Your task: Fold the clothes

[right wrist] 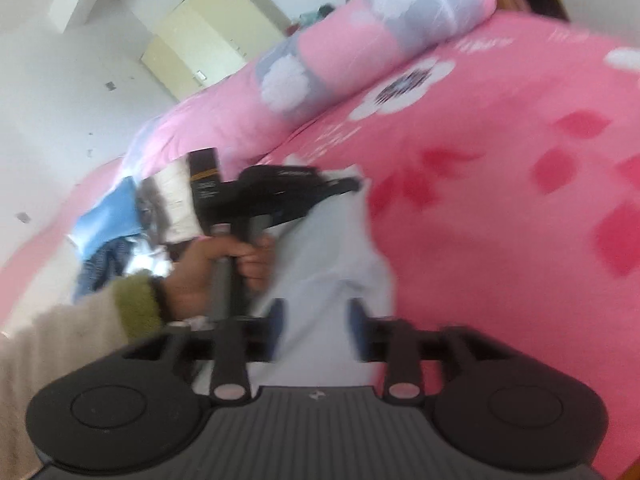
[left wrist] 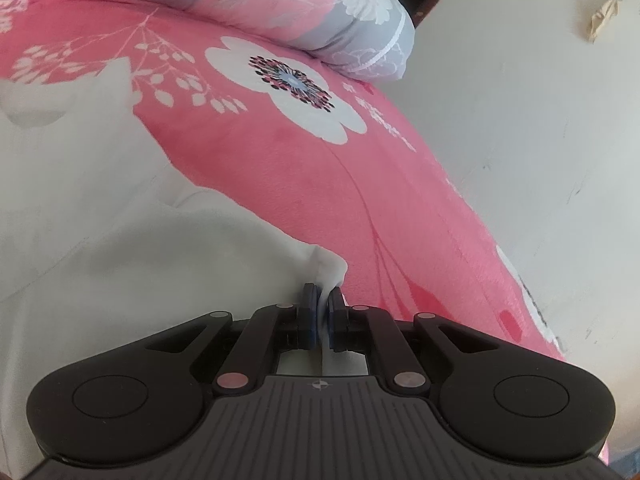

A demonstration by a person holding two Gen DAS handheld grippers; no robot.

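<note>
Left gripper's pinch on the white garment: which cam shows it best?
Left wrist view: left gripper is sharp, pads shut on the white garment corner. Right wrist view is blurred; it shows that gripper side-on, pinch unreadable.

Garment (left wrist: 100, 240): plain white. Bedspread (left wrist: 280, 184): pink, white flowers with dark centres, red leaves. Pillow (left wrist: 320, 12): pink and grey, white blossoms. Sleeve (right wrist: 60, 340): beige, olive-green cuff.

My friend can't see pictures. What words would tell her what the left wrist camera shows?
The left gripper is pinched shut on the edge of a white garment that lies on a pink flowered blanket. A rolled pink and grey quilt sits at the far end of the bed, and a white wall runs along the right side.
</note>
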